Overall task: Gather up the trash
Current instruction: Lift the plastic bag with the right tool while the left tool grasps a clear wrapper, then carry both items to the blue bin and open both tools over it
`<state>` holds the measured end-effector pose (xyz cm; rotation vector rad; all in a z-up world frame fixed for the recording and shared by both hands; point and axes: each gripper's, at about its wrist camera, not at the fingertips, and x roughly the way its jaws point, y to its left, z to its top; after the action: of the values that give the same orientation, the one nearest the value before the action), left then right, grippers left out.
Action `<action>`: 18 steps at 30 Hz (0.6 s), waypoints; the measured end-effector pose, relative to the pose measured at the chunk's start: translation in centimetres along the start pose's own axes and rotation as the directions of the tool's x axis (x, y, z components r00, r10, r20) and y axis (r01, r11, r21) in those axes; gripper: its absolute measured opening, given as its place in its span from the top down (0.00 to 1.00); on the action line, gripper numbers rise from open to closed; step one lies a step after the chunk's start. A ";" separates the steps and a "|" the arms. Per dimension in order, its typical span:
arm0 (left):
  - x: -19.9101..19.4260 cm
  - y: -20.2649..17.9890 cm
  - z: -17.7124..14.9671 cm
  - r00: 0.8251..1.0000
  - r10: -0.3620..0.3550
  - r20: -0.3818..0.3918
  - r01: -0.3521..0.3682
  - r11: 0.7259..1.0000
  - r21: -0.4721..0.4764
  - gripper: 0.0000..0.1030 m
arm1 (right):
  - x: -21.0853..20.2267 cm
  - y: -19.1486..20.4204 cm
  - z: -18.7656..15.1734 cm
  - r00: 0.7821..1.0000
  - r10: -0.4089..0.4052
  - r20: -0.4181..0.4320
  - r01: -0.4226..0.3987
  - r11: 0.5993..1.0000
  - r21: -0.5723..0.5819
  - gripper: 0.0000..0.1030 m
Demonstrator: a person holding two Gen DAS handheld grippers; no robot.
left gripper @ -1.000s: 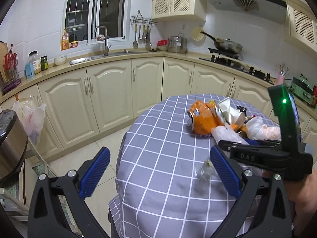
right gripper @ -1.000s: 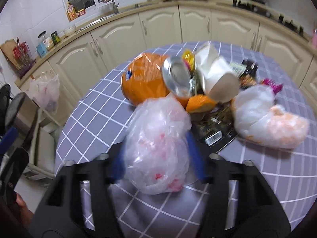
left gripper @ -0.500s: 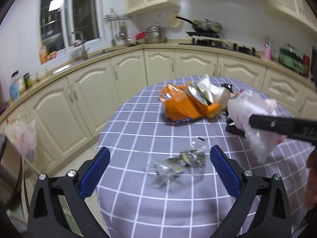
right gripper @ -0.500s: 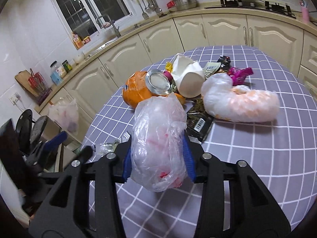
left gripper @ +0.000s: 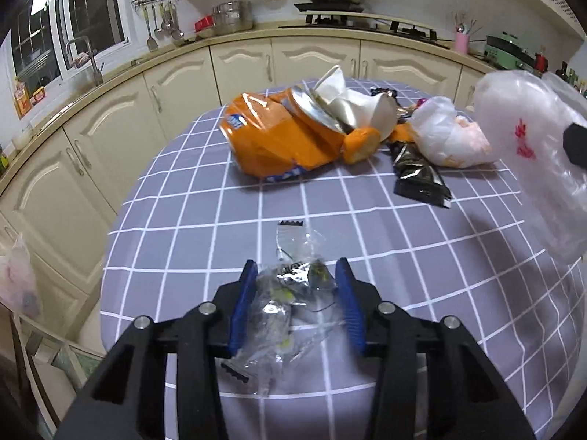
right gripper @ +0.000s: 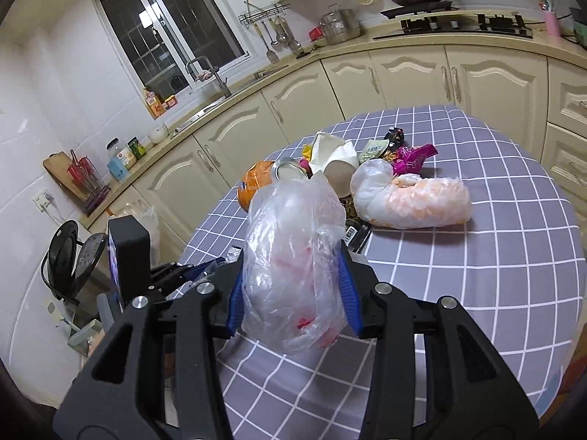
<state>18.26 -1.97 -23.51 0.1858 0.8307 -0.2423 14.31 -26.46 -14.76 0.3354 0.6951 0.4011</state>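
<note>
My left gripper (left gripper: 295, 306) has closed around a crumpled clear plastic wrapper (left gripper: 290, 289) lying on the grey checked tablecloth (left gripper: 190, 220) near the table's front edge. My right gripper (right gripper: 291, 293) is shut on a clear plastic bag with red print (right gripper: 293, 267) and holds it above the table; the bag also shows at the right of the left wrist view (left gripper: 532, 154). A pile of trash lies farther back: an orange bag (left gripper: 275, 139), a white paper cup (left gripper: 370, 110), a black wrapper (left gripper: 418, 176) and a white bag with orange contents (right gripper: 414, 201).
Cream kitchen cabinets (left gripper: 312, 62) and a counter curve round behind the table. A stove with a pan (right gripper: 440, 18) is at the back right. An open rice cooker (right gripper: 69, 256) and a hanging plastic bag (left gripper: 18, 282) stand left of the table.
My left gripper moved forward and down over the clear wrapper and its jaws closed from wide open onto it. My right gripper lifted the plastic bag higher and back from the pile.
</note>
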 end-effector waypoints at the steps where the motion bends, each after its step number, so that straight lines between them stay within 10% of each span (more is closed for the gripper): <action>1: -0.2 -0.2 -0.2 1.000 -0.005 0.004 0.005 1.000 -0.002 0.59 | -0.3 -0.1 0.0 1.000 -0.005 0.005 0.005 1.000 0.000 0.59; 18: -7.0 -6.3 2.5 0.973 -0.118 0.197 0.127 0.991 -0.032 0.60 | -8.2 -4.3 -0.2 0.983 -0.105 0.150 0.101 0.994 0.038 0.59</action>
<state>13.68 -7.67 -17.11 0.0673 0.6525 -0.3522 9.51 -33.93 -12.26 0.3532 0.5670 0.2639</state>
